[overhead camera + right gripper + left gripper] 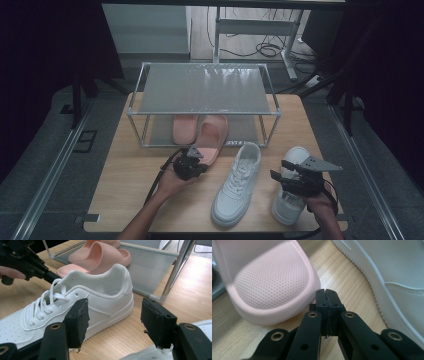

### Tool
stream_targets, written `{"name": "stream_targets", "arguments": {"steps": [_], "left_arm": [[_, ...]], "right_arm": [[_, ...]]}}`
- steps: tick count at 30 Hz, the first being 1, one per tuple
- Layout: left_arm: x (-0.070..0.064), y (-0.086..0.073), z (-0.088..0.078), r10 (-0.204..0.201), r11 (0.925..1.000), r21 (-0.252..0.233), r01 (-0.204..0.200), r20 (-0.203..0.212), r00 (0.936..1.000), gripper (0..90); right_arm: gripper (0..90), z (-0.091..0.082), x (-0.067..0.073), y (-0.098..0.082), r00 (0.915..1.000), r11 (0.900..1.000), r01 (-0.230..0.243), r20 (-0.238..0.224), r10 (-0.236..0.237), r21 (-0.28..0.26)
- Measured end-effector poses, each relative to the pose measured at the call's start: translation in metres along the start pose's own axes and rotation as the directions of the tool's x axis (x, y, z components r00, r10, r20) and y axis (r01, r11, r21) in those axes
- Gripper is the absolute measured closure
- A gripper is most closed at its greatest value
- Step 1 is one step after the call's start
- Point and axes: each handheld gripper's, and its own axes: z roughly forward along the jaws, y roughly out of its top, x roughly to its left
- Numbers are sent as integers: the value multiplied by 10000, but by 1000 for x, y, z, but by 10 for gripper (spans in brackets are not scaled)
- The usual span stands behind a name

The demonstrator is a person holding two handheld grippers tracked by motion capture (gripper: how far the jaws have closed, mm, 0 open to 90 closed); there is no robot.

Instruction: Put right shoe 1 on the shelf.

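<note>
Jaws of the left gripper (327, 293) are pressed fully together with nothing between them, their tips just beside the rounded heel end of a pink slide sandal (267, 285) that lies on the wooden counter (352, 282). From the high view, this left gripper (192, 162) sits at the near end of that sandal (214, 134), whose front end reaches under the lower tier of a metal-framed shoe rack (202, 89). A second pink sandal (183, 128) lies beside it on the rack's lower shelf, the two close together.

Jaws of the right gripper (113, 320) stand wide apart and hold nothing; between them, farther off, is the heel of a white lace-up sneaker (82, 305) resting on the counter. In the high view that sneaker (237, 184) lies near the middle of the counter, toe toward the person, and a second white sneaker (290, 192) lies to its right, well apart from it. The right gripper (292, 181) hovers over this second sneaker, partly covering it; whether it touches the shoe cannot be told.
</note>
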Motion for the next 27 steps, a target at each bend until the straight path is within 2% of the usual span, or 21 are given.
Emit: {"name": "stream_targets", "arguments": {"steps": [5,12,17,25,27], "left_arm": [[1,5,4,4,10000,-5,-4,35,10000,900],[2,15,15,228,9996,173,-228,-3,9997,900],[3,14,7,331,9994,138,-330,-111,9994,899],[21,0,-13,-99,9999,-101,97,-189,9998,900],[24,0,-13,-146,9998,-134,145,-56,9999,900]], "right_arm": [[395,0,0,0,10000,10000,-3,-8,3,-7],[396,-1,-1,0,10000,10000,-27,10,27,-53],[396,-2,-2,0,10000,10000,-35,13,35,-67],[396,-1,0,0,10000,10000,-8,8,8,-59],[395,0,0,0,10000,10000,-12,3,12,-29]]}}
